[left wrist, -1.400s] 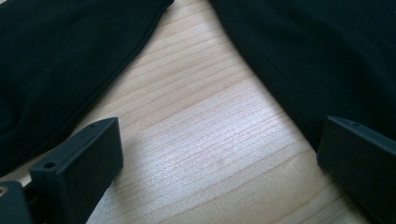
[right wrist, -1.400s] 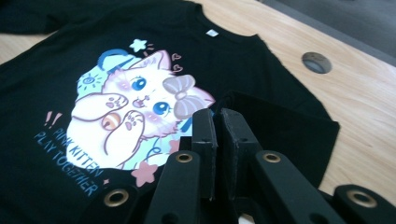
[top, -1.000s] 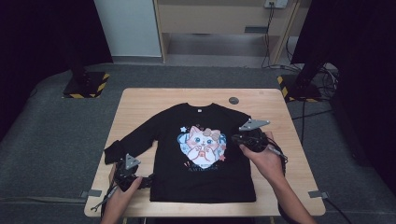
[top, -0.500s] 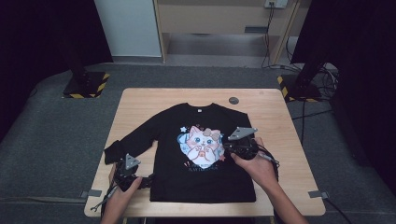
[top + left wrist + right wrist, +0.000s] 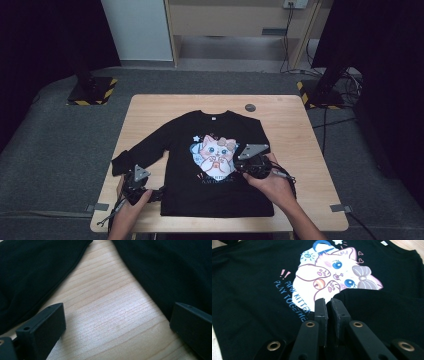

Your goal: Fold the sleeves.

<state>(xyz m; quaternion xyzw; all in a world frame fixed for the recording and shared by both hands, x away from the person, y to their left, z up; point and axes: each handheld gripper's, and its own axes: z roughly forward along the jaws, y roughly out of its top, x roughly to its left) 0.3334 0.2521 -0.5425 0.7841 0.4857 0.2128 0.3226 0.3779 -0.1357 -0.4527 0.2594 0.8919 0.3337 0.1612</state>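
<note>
Light wooden table on grey carpet carries one black long-sleeved sweatshirt with a cat print, laid flat. Right gripper is clamped on its folded-over sleeve, atop the print. Left gripper stands spread apart over bare wood between sleeve and body.

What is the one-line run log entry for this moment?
work: folding black sweatshirt | right claw: shut on folded sleeve, over kitten print | left claw: open above table, holding nothing
</note>
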